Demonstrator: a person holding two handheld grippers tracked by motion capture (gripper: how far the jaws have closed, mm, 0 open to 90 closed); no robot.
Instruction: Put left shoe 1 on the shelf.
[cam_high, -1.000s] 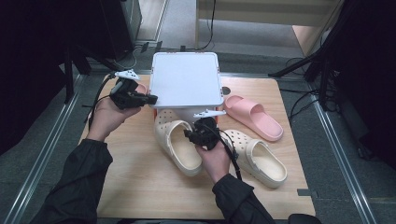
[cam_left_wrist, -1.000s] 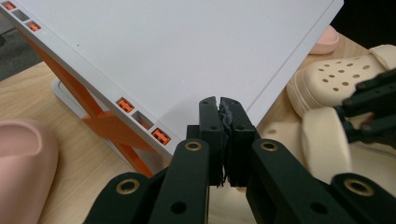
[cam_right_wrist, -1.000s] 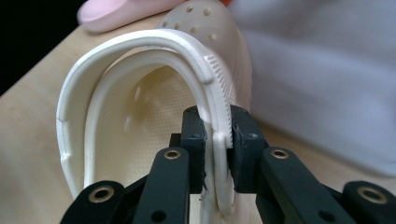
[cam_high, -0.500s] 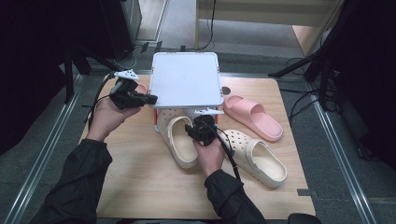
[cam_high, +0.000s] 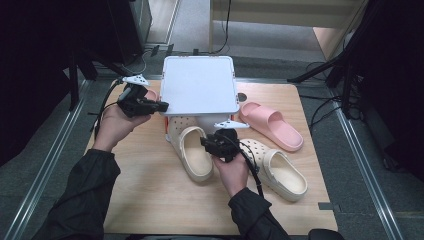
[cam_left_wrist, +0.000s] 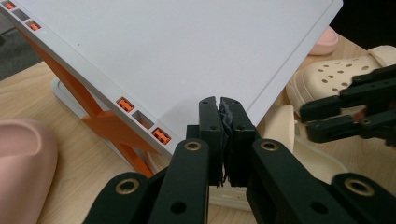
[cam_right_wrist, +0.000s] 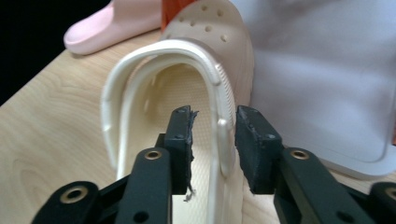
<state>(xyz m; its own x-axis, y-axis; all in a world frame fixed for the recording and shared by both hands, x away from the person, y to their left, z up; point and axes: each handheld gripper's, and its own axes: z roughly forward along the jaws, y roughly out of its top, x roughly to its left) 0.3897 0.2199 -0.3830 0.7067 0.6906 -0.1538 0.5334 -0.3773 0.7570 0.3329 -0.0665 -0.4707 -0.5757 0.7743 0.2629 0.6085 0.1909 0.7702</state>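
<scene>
At the left side of the wooden counter (cam_high: 150, 200) the left gripper (cam_high: 159, 106) is in the person's left hand (cam_high: 116, 124), and it meets the left edge of a white tray (cam_high: 200, 85). In the left gripper view the two black jaws stand pressed together, and the edge of the tray (cam_left_wrist: 187, 51) runs just behind their tips; I cannot tell if a thin part of the tray is caught between them. The tray stands tilted on an orange support (cam_left_wrist: 100, 116). Beside this gripper, at the far left of the counter, a pink slipper (cam_left_wrist: 21, 172) lies with its rounded end near the tray.

In the middle, just in front of the tray, lies a cream clog (cam_high: 192, 152) (its toe, with small holes, goes under the tray). The right gripper (cam_high: 206, 145) is at the heel end of this clog, held by the right hand (cam_high: 232, 172). In the right gripper view the jaws are apart, with the heel strap (cam_right_wrist: 219, 116) of the clog (cam_right_wrist: 154, 140) between them; one jaw is inside the shoe and the other outside. The pads do not press on the strap, and a small gap shows at each side. These jaws have just been opening.

To the right of this hand a second cream clog (cam_high: 280, 170) lies at an angle on the counter, close to the first one. Further right and a little behind, another pink slipper (cam_high: 272, 125) lies near the right front corner of the tray.
</scene>
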